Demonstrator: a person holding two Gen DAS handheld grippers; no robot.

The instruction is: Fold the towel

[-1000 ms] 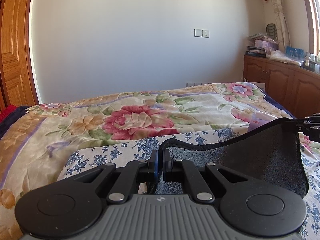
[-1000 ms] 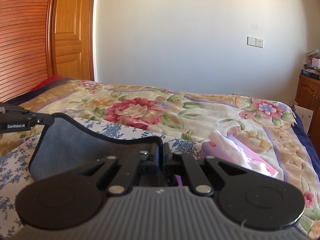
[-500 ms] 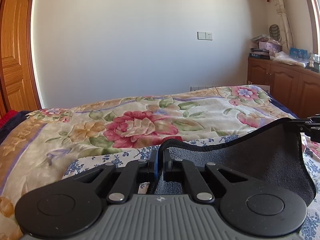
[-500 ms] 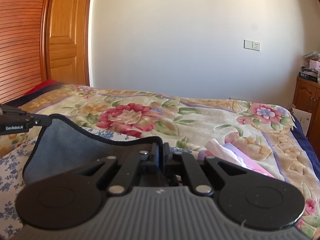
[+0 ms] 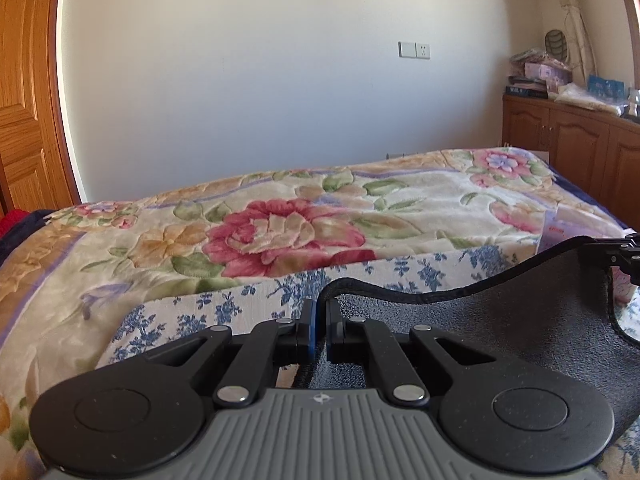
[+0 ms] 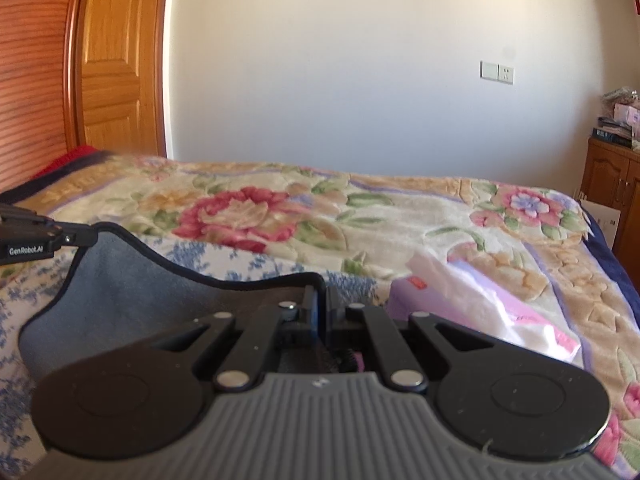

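Note:
A dark grey towel (image 5: 500, 320) with a black hem hangs stretched between my two grippers above the bed. My left gripper (image 5: 320, 316) is shut on one top corner of the towel. My right gripper (image 6: 320, 304) is shut on the other top corner; the towel (image 6: 120, 292) sags to its left. The right gripper also shows at the right edge of the left wrist view (image 5: 624, 250), and the left gripper at the left edge of the right wrist view (image 6: 44, 236). The towel's lower part is hidden behind the gripper bodies.
A blue-flowered white cloth (image 5: 208, 312) lies on the bed under the towel, over a floral blanket (image 5: 280, 232). A pink tissue pack (image 6: 480, 304) lies on the bed at the right. Wooden cabinets (image 5: 580, 148) stand far right, a wooden door (image 6: 112, 72) far left.
Both grippers have risen with the towel held between them; the bed sits lower in both views. Both grips are unchanged.

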